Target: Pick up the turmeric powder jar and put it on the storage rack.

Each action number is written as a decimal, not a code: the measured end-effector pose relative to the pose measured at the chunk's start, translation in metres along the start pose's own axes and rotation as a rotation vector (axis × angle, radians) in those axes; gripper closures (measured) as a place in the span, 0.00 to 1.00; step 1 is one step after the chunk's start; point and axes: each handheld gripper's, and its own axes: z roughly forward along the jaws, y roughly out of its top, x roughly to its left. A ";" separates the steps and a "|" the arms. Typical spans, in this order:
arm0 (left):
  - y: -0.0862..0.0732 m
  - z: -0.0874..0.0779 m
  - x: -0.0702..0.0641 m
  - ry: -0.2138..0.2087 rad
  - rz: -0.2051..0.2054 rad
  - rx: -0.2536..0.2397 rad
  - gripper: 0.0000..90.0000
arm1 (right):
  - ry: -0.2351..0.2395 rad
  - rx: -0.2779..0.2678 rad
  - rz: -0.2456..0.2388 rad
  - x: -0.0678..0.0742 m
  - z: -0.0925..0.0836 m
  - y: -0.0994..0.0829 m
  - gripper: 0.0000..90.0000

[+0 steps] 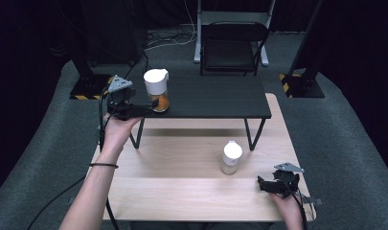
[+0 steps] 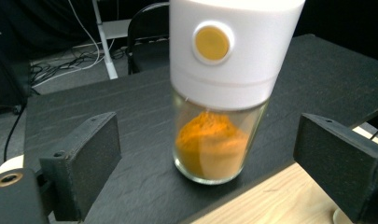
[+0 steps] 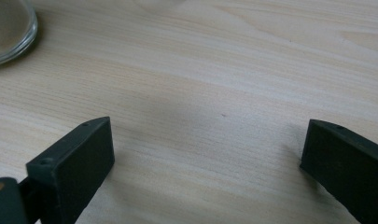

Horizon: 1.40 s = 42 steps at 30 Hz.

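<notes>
A: Since the right gripper [image 1: 270, 186] sits nearest, low on the pale wood table [image 1: 182, 191], note it first: jaws spread wide, nothing between them, bare wood under the pads [image 3: 74, 158].

B: Idle, then?

A: Looks parked. Resting it there frees attention for the other hand. Just beyond it stands a white-capped jar [image 1: 231, 157], upright and untouched, near enough to be an easy next reach.

B: And the left gripper [image 1: 141, 109]?

A: Farther back, at the near left corner of the black raised shelf [image 1: 215, 98]. Its jaws stand apart, one on each side of the spice jar [image 2: 221, 88], with clear gaps; the pads do not press the glass.

B: So the jar bears its own weight?

A: Yes. It stands on the shelf close to the front edge, orange powder heaped in the bottom, white lid on top. I read this as a release after setting it down, though a fresh grasp would look similar.
</notes>
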 end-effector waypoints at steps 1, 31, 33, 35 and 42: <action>-0.001 -0.001 0.001 -0.003 0.006 0.005 0.07 | 0.000 0.000 0.000 0.000 0.000 0.000 0.01; -0.106 -0.037 0.020 -0.005 -0.030 0.003 0.06 | -0.002 0.000 0.002 0.001 0.000 0.000 0.01; -0.113 -0.038 0.020 0.005 -0.029 0.010 0.06 | -0.002 0.000 0.002 0.001 0.000 0.000 0.01; -0.120 -0.040 0.022 -0.001 -0.021 0.022 0.07 | -0.002 0.001 0.002 0.001 0.000 0.000 0.01; -0.146 -0.044 0.022 0.012 -0.019 0.050 0.07 | -0.001 0.002 0.001 0.001 0.000 0.001 0.01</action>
